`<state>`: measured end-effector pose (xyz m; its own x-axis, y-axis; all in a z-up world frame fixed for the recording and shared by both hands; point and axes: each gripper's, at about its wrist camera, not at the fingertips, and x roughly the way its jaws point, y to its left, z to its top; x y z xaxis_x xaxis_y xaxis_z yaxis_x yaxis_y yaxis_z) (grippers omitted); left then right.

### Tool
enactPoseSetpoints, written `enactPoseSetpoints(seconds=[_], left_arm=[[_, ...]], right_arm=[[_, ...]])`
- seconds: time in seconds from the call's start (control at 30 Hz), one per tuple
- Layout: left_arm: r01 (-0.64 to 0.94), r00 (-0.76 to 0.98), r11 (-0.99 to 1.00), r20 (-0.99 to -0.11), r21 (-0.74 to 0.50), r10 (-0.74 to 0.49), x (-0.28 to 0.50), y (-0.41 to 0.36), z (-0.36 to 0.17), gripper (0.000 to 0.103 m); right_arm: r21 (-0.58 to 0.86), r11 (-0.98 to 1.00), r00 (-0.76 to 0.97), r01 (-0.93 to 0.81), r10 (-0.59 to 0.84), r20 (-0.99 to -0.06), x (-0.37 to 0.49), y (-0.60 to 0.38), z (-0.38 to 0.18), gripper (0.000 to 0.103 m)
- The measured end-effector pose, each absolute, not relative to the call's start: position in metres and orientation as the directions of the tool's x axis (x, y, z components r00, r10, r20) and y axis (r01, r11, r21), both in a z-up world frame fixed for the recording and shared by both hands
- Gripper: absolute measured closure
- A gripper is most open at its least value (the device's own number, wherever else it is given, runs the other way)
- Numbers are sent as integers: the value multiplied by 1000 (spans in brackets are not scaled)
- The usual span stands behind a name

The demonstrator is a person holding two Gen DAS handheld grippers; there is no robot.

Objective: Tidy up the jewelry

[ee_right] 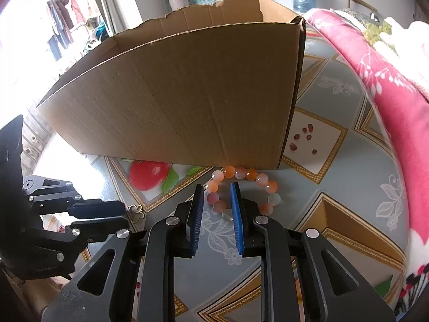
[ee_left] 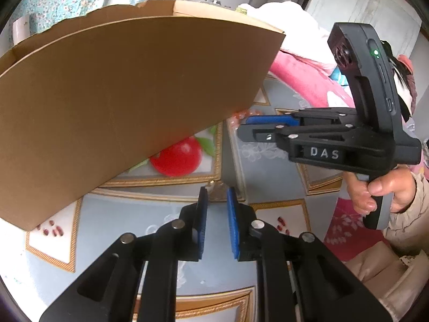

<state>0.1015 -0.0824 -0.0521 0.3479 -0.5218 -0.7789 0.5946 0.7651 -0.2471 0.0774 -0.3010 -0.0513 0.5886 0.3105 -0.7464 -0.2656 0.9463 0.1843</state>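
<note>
Bracelet of orange, pink and clear beads: lies flat on the patterned tablecloth, directly ahead of the right gripper, whose blue pads bracket the near-left arc of the ring from above; contact cannot be told. Right gripper: jaws parted to a moderate gap, nothing held. Small metal charm, flower or butterfly shaped: on the cloth just beyond the tips of the left gripper, to the left of the right gripper; the left wrist view shows it dimly ahead of the left gripper's own pads. Left gripper: jaws apart by a narrow gap, empty, hovering low over the cloth. Cardboard box: open-topped, torn rim, standing just behind the bracelet, its near wall almost touching the far beads; interior not visible from either view. Small dark red beads or seeds: scattered on the cloth to the right of the box; whether they are real or printed cannot be told. Progress, as judged: early; neither piece is lifted, both remain outside the box, so picking up and placing are left. Pose: right hand wraps the pistol handle, gripper level and pointing inward; both tools angle down toward the table. Pink blanket: far right.
</note>
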Motion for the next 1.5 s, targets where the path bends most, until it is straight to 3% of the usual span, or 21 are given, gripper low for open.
enactPoseSetpoints(seconds=[0.37,0.5,0.63,0.87,1.37,1.5], left_arm=[[615,327,739,-765,-273,-555,106,-102,-56,88],[561,363,772,-749,-300,-555,108,-83,-55,79],[524,414,795,-724,-306,-552,106,-66,-48,75],[547,413,780,-712,-305,-568,99,-52,-45,65],[664,423,739,-758,-114,-497,103,-105,-58,64],[672,445,738,-761,-65,-472,99,-109,-59,73]], right_arm=[[211,941,588,-264,331,-738,78,-311,-52,84],[232,937,584,-263,346,-735,79,-317,-52,84],[245,933,579,-263,355,-734,81,-322,-52,84],[273,925,575,-265,379,-725,83,-331,-53,84],[304,913,568,-274,408,-714,86,-351,-51,84],[308,910,568,-276,413,-712,87,-353,-50,84]])
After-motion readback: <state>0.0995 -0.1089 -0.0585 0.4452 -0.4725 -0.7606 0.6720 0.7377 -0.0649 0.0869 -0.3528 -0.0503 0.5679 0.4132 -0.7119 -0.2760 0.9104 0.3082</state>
